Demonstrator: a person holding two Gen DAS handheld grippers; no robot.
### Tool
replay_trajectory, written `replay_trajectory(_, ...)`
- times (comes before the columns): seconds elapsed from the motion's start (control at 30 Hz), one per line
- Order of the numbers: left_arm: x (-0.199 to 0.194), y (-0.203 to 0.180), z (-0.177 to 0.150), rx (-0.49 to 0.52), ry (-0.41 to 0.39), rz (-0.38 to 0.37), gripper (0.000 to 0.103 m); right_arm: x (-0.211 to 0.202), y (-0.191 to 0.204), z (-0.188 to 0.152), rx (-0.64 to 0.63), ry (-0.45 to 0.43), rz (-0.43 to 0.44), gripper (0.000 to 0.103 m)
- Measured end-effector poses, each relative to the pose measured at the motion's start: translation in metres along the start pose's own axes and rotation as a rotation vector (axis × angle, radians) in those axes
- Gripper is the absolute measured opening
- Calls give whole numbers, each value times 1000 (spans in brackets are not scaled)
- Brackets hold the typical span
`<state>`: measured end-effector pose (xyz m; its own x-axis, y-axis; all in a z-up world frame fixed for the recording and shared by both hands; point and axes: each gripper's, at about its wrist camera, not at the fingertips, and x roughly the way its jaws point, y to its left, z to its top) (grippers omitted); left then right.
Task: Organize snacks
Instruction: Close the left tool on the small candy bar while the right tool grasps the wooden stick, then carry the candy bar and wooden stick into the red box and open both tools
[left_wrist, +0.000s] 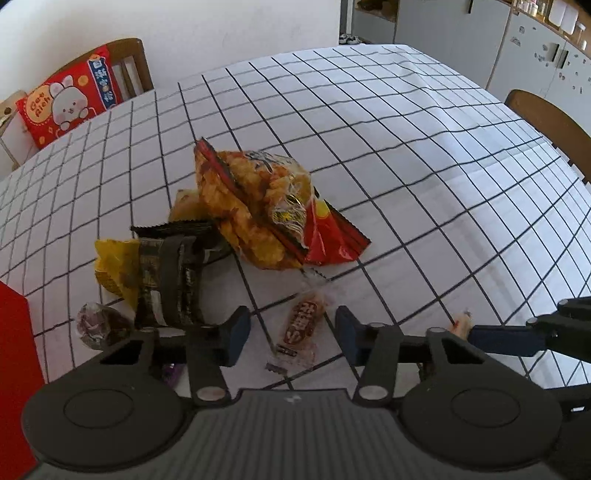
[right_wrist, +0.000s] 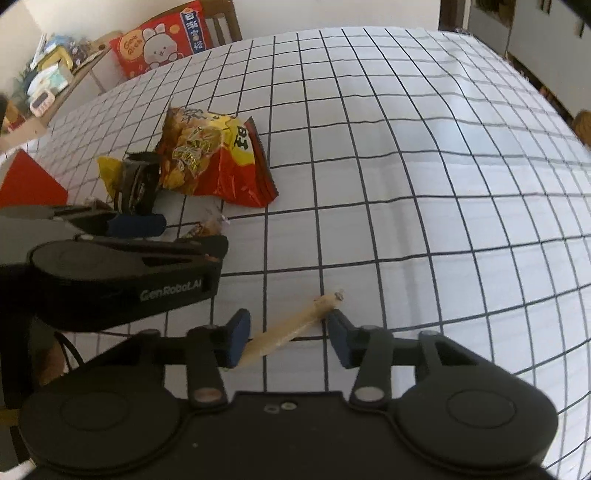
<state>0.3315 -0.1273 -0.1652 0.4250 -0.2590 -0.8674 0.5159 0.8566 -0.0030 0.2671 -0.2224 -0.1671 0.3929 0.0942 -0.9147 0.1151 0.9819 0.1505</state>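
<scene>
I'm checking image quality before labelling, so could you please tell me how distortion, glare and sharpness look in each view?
Left wrist view: fisheye bends the tablecloth grid; window glare whitens its right side; the chip bag is sharp. Right wrist view: same curvature, a bright patch mid-cloth, slightly softer overall; the left gripper lies in shadow, and the pale snack stick is clear.

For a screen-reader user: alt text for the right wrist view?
The right gripper straddles a thin tan snack stick on a grid-patterned tablecloth; its pads are not pressing it. Chip bags lie beyond.
</scene>
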Motion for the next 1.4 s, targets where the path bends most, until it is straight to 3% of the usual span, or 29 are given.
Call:
replay_trajectory(0.23, -2, 0, -1, -21, -7, -9, 21, 0, 9, -6, -116, -29, -58, 12)
replay_trajectory(0.3, -4, 0, -2, -29, -10, -9, 18, 0, 8, -7, -129, -37, -58, 9)
replay_trajectory(0.6, -23, 8, -11, -124, -23, -17, 16, -12, -4, -9, -90, -61, 9, 8)
replay_trajectory(0.9, -74, 14, -28, -207, -77, -1, 16, -56, 0, -17, -142, -133, 87, 8)
replay_trajectory(1.4, -160, 46, -57, -359, -162, 86, 16, -108, 43, 1, -259, -216, 228, 8)
